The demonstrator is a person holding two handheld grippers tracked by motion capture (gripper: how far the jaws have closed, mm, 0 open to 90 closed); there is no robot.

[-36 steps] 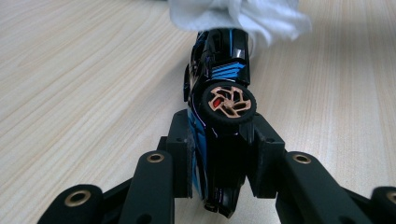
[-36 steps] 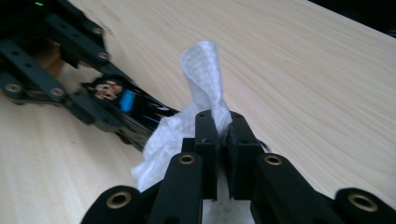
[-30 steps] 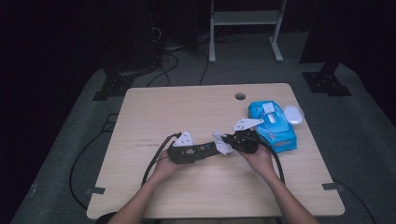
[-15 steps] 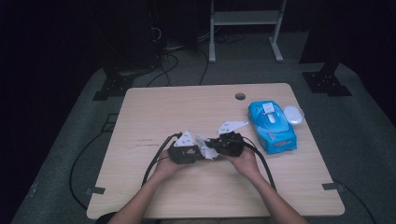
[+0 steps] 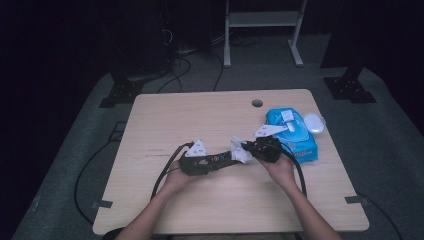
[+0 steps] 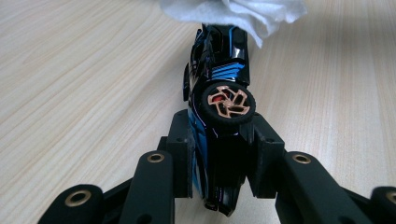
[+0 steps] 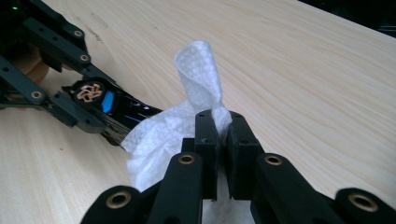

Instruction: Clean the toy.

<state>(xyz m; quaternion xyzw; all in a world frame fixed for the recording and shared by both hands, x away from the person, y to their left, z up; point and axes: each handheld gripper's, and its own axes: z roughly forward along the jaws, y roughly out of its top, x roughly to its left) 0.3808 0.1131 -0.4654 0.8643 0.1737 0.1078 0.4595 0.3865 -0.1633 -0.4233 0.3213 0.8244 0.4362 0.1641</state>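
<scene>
Table [image 5: 165, 125]: 1, pale wood, with 1 cable hole [image 5: 257, 103] near the far edge.

Wipes pack [image 5: 295, 134]: 1, blue, at the right side of the table, with 1 white lid [image 5: 314, 122] lying just beside it.

Grippers: 2, brought nose to nose at the table's middle. The left gripper [image 6: 223, 140] is closed on the toy car, clamped at the car's rear with 1 copper-spoked wheel showing above the pads. The right gripper [image 7: 218, 128] is pinched tight on the wipe, with a twist of it standing up above the jaws.

Toy car [image 6: 219, 70]: 1, black and blue, held low over the table just left of centre, nose pointing at the right gripper.

Wipe [image 7: 159, 135]: 1, white, bunched, draped against the car's nose.

Risks, judged:
- The car is gripped at 1 end only; a hard push from the wipe could be expected to lever it sideways or pull it out of the pads.
- The wipe is held by a small pinch; drag over the wheels or bodywork may tug it free or tear it.
- The 2 sets of jaws are very close; contact between them could be caused by a small overshoot.
- The trailing cables [image 5: 167, 167] may be snagged at the table edge.
</scene>
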